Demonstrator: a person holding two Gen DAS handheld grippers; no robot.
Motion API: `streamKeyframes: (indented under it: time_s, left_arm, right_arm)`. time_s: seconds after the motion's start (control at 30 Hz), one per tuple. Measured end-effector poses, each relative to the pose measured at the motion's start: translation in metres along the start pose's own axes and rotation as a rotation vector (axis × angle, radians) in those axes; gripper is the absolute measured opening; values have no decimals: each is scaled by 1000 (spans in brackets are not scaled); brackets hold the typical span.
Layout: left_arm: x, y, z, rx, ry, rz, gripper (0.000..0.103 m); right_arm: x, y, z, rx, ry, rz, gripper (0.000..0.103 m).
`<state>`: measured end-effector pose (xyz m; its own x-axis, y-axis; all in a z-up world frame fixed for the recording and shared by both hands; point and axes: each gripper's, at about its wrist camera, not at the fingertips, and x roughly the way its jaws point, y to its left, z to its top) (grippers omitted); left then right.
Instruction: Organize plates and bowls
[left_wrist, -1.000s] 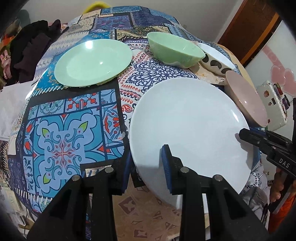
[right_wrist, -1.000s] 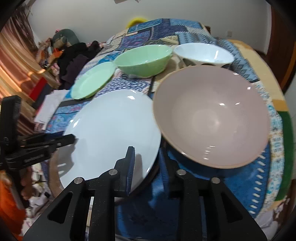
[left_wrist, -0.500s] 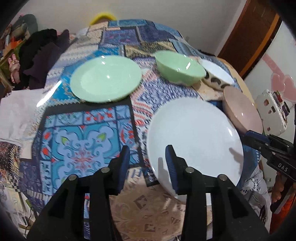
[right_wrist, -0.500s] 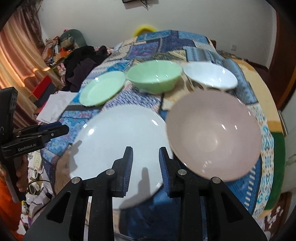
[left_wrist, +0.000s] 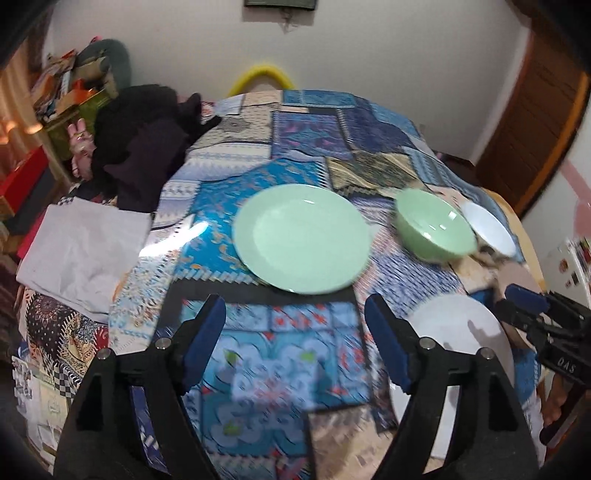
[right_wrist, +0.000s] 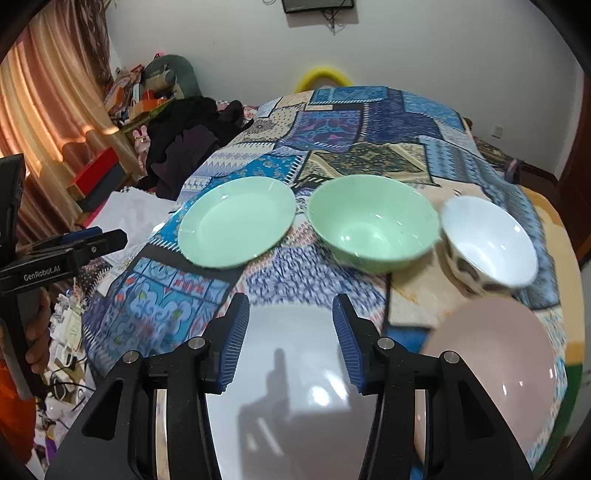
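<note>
Plates and bowls sit spread over the patterned cloth (left_wrist: 280, 354) in front of you. Your left gripper (left_wrist: 295, 343) is opening wide above bare cloth, nothing between its pads, with the green plate (left_wrist: 301, 243) just beyond it. Your right gripper (right_wrist: 290, 339) is opening too, jaws narrower and empty, hanging over the white plate (right_wrist: 291, 398) at the near edge. Right of that plate rests the pink bowl (right_wrist: 491, 365). Farther off stand 2 more: the green bowl (right_wrist: 373, 225) and, to its right, the white bowl (right_wrist: 487, 243).
</note>
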<state>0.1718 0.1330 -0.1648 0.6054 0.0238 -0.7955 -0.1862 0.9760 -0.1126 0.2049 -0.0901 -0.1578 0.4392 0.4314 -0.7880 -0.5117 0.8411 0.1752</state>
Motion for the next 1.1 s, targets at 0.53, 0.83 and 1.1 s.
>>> streamKeyframes:
  time_s: [0.53, 0.83, 1.1]
  left_arm:
    - [121, 58, 43, 18, 124, 54, 70]
    - [172, 70, 55, 23, 215, -27, 36]
    - [185, 65, 63, 60, 182, -45, 26]
  right_arm:
    - [101, 22, 41, -84, 194, 7, 44]
    - [131, 25, 44, -65, 252, -11, 30]
    - [139, 25, 46, -26, 259, -11, 26]
